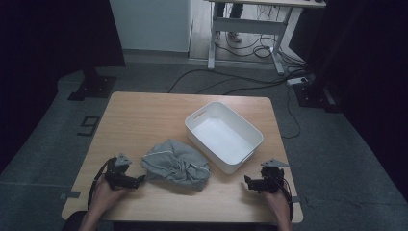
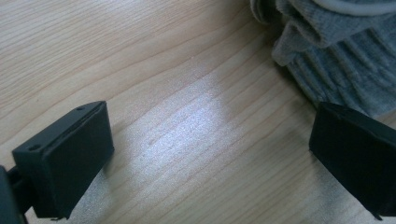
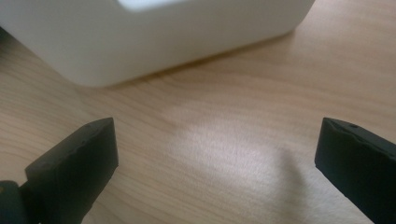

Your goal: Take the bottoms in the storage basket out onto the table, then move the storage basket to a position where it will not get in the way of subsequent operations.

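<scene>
A crumpled grey cloth (image 1: 177,164) lies on the wooden table (image 1: 144,115), just left of a white plastic bin (image 1: 223,135). My left gripper (image 1: 140,179) rests low on the table at the cloth's left edge, jaws wide apart with bare wood between them. In the left gripper view the ribbed grey cloth (image 2: 336,56) sits at the upper right, close to the right jaw. My right gripper (image 1: 247,182) stands open near the table's front right, below the bin's near corner. The bin's white wall (image 3: 154,42) spans the top of the right gripper view.
The bin is empty and sits at an angle on the right half of the table. Beyond the table are a grey floor with cables (image 1: 250,82), a desk frame (image 1: 250,29) and dark stands at both sides.
</scene>
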`<move>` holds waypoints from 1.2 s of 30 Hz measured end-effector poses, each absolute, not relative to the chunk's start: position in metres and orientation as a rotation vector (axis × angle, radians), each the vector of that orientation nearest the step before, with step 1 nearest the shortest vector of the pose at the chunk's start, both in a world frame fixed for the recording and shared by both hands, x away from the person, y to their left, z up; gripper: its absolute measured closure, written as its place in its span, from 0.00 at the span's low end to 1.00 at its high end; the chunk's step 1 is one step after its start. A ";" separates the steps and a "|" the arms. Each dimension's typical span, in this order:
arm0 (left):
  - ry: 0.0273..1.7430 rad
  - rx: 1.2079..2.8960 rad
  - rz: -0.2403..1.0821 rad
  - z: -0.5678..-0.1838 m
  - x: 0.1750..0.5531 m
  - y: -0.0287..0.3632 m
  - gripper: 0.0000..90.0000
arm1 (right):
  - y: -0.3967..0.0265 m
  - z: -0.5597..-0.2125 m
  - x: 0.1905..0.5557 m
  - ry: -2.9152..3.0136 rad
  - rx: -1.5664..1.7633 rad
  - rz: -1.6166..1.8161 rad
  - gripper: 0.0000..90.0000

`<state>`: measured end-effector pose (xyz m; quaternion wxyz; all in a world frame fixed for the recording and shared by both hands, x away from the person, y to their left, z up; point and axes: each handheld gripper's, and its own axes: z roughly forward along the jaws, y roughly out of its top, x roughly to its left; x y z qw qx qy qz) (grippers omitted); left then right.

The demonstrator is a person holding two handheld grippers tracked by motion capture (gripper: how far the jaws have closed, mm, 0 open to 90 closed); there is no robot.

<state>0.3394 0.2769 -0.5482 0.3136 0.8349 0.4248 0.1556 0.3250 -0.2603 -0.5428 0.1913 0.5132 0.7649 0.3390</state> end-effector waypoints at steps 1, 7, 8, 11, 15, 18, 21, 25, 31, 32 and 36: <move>1.120 2.201 0.410 -0.548 0.339 0.277 0.00 | -0.260 -0.546 0.325 2.154 1.444 0.947 0.00; 1.120 2.202 0.410 -0.548 0.339 0.277 0.00 | -0.258 -0.557 0.320 2.167 1.393 0.915 0.00; 1.120 2.202 0.410 -0.548 0.339 0.277 0.00 | -0.257 -0.557 0.320 2.163 1.389 0.918 0.00; 1.120 2.202 0.410 -0.548 0.339 0.277 0.00 | -0.257 -0.557 0.320 2.160 1.390 0.918 0.00; 1.120 2.202 0.410 -0.548 0.339 0.277 0.00 | -0.257 -0.557 0.319 2.157 1.392 0.915 0.00; 1.120 2.202 0.410 -0.548 0.339 0.277 0.00 | -0.257 -0.557 0.319 2.157 1.394 0.915 0.00; 1.121 2.202 0.410 -0.548 0.340 0.277 0.00 | -0.256 -0.556 0.319 2.165 1.400 0.910 0.00; 1.120 2.202 0.411 -0.548 0.339 0.277 0.00 | -0.254 -0.553 0.317 2.194 1.398 0.947 0.00; 1.121 2.202 0.411 -0.548 0.340 0.277 0.00 | -0.248 -0.541 0.313 2.225 1.370 0.977 0.00; 1.120 2.202 0.411 -0.548 0.340 0.277 0.00 | -0.247 -0.539 0.312 2.222 1.376 0.986 0.00; 1.121 2.202 0.410 -0.548 0.339 0.277 0.00 | -0.247 -0.531 0.310 2.210 1.390 1.031 0.00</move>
